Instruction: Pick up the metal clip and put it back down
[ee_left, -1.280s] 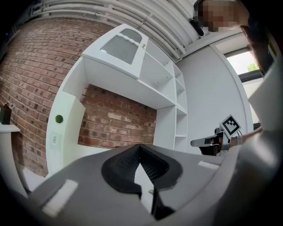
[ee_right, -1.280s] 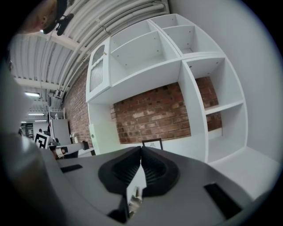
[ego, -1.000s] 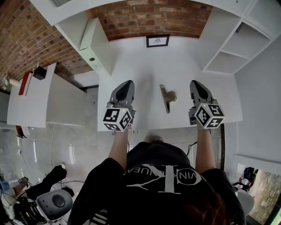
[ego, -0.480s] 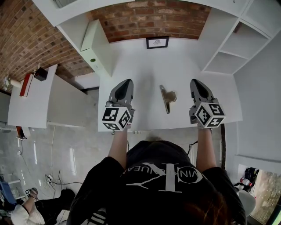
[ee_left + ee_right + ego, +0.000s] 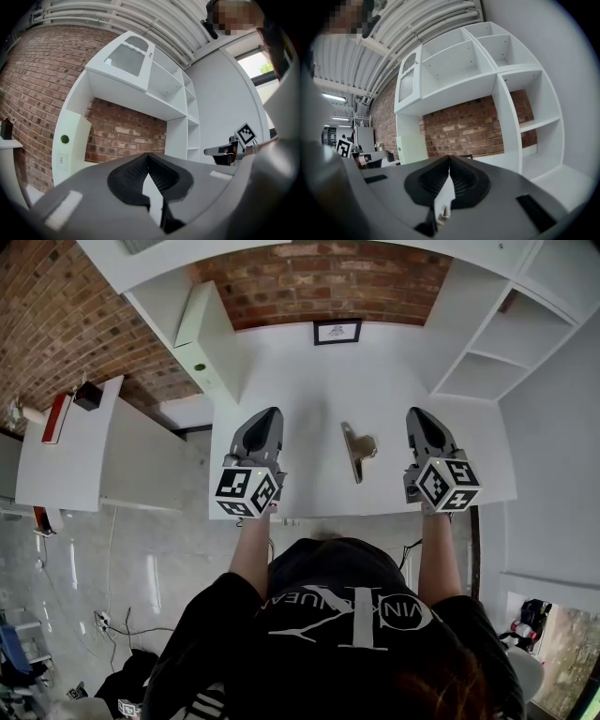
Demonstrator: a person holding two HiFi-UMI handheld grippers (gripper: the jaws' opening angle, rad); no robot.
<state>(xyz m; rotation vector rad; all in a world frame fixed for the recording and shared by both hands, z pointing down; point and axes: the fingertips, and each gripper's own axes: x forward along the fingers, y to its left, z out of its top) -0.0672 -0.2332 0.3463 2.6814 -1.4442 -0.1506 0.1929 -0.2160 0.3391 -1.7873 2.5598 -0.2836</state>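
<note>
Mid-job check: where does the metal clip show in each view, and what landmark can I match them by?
Head view: metal clip lies on the white table, between left claw and right claw, touching neither.
Left gripper view: not in it.
Right gripper view: not in it.
Shared landmark: the brick wall, straight ahead in both gripper views.

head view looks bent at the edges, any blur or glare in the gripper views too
Head view: fisheye bows the shelves, yet the metal clip is sharp. Left gripper view: dark round vignette, a bright window at right, the gripper's near body soft. Right gripper view: same vignette, shelves curved.
</note>
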